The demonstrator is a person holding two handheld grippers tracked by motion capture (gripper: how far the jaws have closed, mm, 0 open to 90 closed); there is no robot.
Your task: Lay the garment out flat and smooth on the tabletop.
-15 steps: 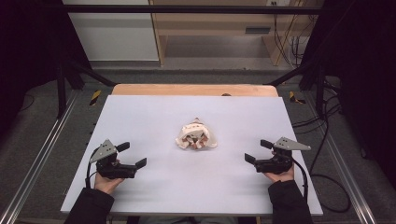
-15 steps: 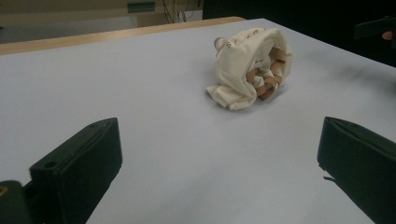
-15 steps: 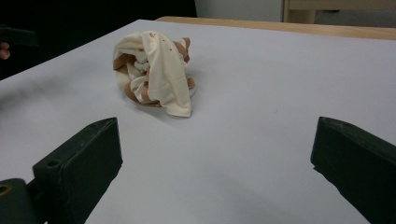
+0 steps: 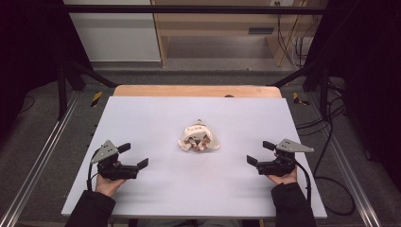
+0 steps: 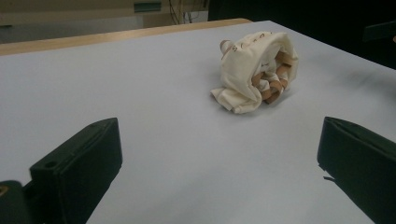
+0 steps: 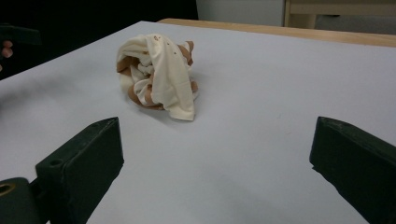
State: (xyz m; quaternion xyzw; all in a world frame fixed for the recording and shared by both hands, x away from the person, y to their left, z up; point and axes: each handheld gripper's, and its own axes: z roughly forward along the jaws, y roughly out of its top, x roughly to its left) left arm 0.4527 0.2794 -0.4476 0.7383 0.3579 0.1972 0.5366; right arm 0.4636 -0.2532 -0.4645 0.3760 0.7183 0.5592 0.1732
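A crumpled cream cloth bag (image 4: 198,137) with brown round pieces showing in its mouth lies near the middle of the white table (image 4: 156,113). My left gripper (image 4: 134,155) rests at the near left, held in a hand, its jaws wide open and empty, aimed at the bag (image 5: 256,70). My right gripper (image 4: 260,153) mirrors it at the near right, open and empty, with the bag (image 6: 156,77) ahead and to its left. Both grippers stand well apart from the bag.
A wooden strip (image 4: 196,91) runs along the table's far edge. Metal rails (image 4: 45,151) flank both sides, and cables (image 4: 326,179) lie on the floor at the right. A wooden shelf unit (image 4: 222,28) stands beyond the table.
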